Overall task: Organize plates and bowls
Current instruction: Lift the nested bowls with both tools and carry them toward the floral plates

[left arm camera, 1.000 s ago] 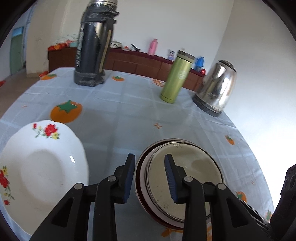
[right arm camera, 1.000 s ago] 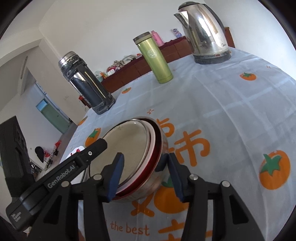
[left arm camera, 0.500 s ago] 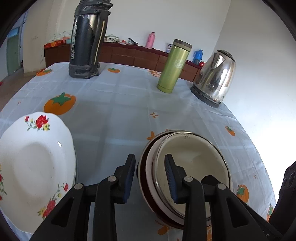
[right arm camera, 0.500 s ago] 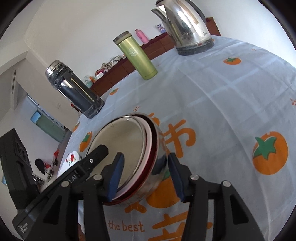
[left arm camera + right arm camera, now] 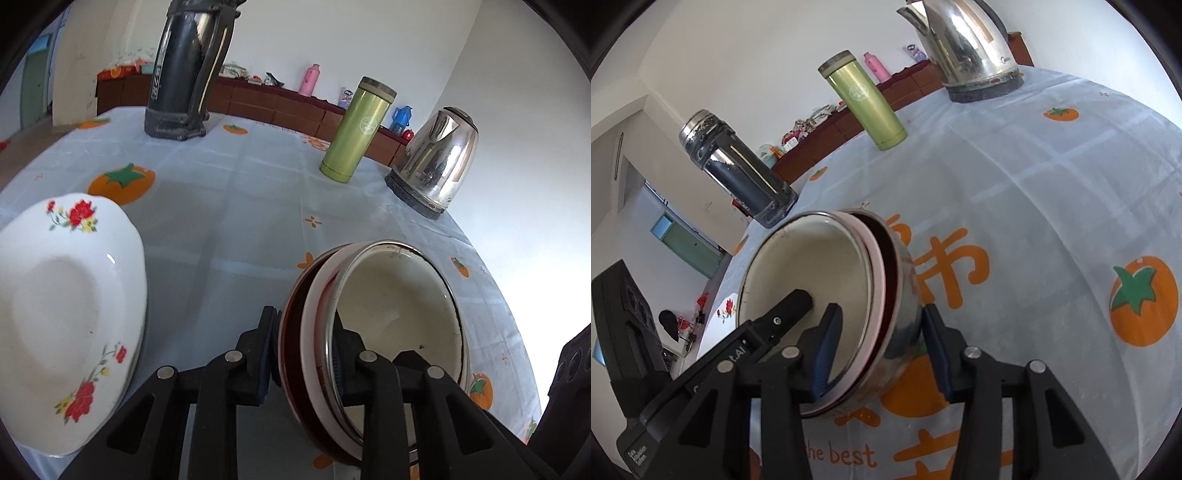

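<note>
At far left, the floral plate (image 5: 70,295) rests on the tabletop (image 5: 229,206). Your left gripper (image 5: 303,354) and right gripper (image 5: 879,343) are both closing on opposite rims of the tilted nested bowl stack (image 5: 373,332), sharing its weight. The tablecloth reads "the best"; the left gripper's arm shows partial lettering.

Both the left gripper (image 5: 303,354) and the right gripper (image 5: 879,354) sit at bottom centre of their views, angled downward, jaws closing.
</note>
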### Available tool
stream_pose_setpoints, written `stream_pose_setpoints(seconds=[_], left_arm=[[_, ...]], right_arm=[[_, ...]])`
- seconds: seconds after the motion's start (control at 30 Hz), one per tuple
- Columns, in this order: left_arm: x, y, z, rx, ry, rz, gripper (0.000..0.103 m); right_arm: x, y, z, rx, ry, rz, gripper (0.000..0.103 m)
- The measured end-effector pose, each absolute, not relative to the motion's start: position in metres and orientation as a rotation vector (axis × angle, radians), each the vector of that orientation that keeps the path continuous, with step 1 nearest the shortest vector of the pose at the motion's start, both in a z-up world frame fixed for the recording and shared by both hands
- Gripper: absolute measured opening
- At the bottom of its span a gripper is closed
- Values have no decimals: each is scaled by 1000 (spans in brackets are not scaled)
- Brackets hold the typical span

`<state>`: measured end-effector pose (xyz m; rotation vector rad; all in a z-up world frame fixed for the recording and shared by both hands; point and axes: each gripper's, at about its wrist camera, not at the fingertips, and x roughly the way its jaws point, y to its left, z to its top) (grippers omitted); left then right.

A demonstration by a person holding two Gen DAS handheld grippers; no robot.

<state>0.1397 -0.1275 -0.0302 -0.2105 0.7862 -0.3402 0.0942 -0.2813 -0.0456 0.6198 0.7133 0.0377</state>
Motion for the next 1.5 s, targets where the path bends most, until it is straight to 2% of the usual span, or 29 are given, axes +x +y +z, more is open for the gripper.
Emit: stream_pose_setpoints(seconds=[0.33, 0.8, 1.17, 1.5], left_arm=[[121, -130, -11, -125, 691, -297, 28], [129, -127, -25, -192, 778, -306, 28], [127, -128, -26, -180, 797, -271, 28], [130, -130, -28, -192, 798, -272, 29]], right_arm=[[91, -278, -42, 646, 709, 72, 39], [91, -287, -48, 720, 724, 51, 37], [85, -283, -50, 765, 782, 13, 37], [82, -285, -51, 771, 751, -2, 39]])
